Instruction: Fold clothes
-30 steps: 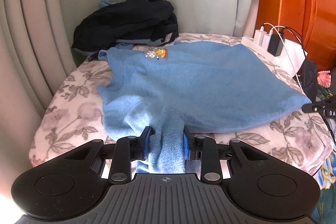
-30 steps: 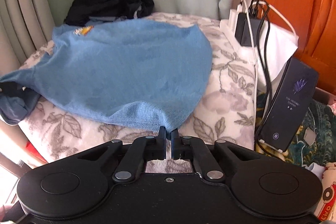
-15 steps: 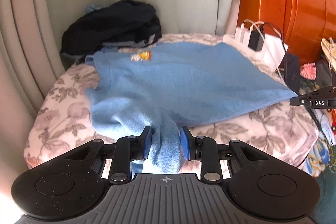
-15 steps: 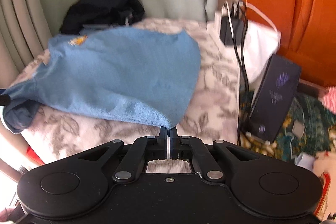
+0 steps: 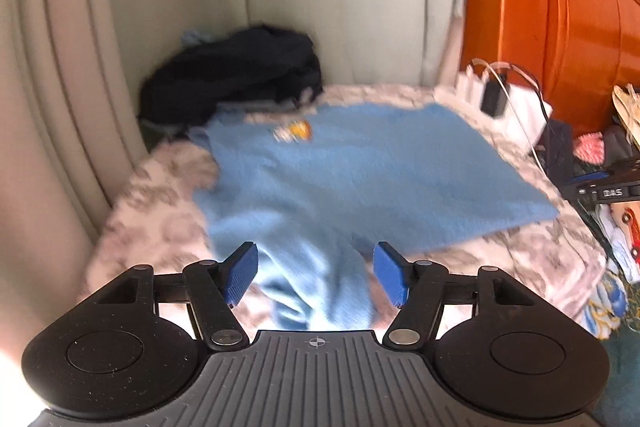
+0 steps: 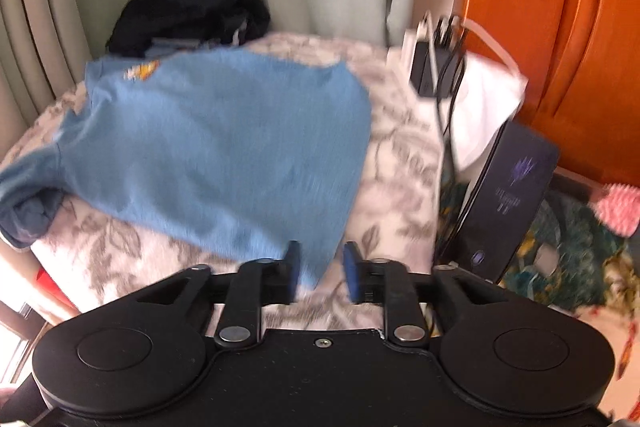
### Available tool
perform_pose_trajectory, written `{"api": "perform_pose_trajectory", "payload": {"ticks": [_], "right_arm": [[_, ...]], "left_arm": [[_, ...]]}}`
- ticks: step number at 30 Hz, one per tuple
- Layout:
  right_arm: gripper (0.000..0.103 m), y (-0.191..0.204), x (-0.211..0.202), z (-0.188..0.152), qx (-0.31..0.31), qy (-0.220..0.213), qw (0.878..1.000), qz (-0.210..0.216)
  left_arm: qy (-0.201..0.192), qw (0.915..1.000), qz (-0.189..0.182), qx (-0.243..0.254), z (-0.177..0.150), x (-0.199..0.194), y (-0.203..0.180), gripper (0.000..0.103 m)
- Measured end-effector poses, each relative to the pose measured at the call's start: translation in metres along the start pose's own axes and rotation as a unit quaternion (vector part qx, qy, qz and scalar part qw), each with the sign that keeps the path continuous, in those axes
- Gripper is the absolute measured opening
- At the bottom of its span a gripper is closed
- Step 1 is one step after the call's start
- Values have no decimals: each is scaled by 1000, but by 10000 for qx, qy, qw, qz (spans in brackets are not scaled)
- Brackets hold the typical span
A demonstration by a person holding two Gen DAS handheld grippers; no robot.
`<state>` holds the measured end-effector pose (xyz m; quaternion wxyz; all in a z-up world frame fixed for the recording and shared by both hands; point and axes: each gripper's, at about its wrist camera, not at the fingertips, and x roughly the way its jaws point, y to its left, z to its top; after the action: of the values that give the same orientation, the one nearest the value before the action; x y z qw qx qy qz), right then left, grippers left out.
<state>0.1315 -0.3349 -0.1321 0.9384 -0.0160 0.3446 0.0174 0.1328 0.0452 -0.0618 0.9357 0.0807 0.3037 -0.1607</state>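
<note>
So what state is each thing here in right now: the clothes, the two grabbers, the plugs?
Blue shirt: spread flat on the bed, unfolded.
Dark clothes: crumpled heap behind it.
Left hand-held gripper: just opened, sleeve loose between its pads.
Right hand-held gripper: just opened, hem corner loose.
Chargers: plugged in.

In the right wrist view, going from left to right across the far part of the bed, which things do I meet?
Dark clothes pile → blue shirt → black charger → dark box → pink item.
</note>
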Motion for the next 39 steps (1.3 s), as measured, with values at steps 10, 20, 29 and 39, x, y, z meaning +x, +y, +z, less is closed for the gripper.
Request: {"api": "perform_pose_trajectory", "payload": {"ticks": [10,20,29,39], "right_arm": [[35,17,-11,60,-72,-733,9973,36],[36,64,72,162,-54,-796,9943,704],[35,117,188,226,-233,-204,9970,710],[35,147,270,240,-300,345,9974,553]], "left_arm": [[183,9939,810,-720,35,81,65,64],[416,9906,972,-863,29,140,69,63],[70,9973,670,-294,30,140,46,64],[224,9995,222,39,18,158,23,65]]}}
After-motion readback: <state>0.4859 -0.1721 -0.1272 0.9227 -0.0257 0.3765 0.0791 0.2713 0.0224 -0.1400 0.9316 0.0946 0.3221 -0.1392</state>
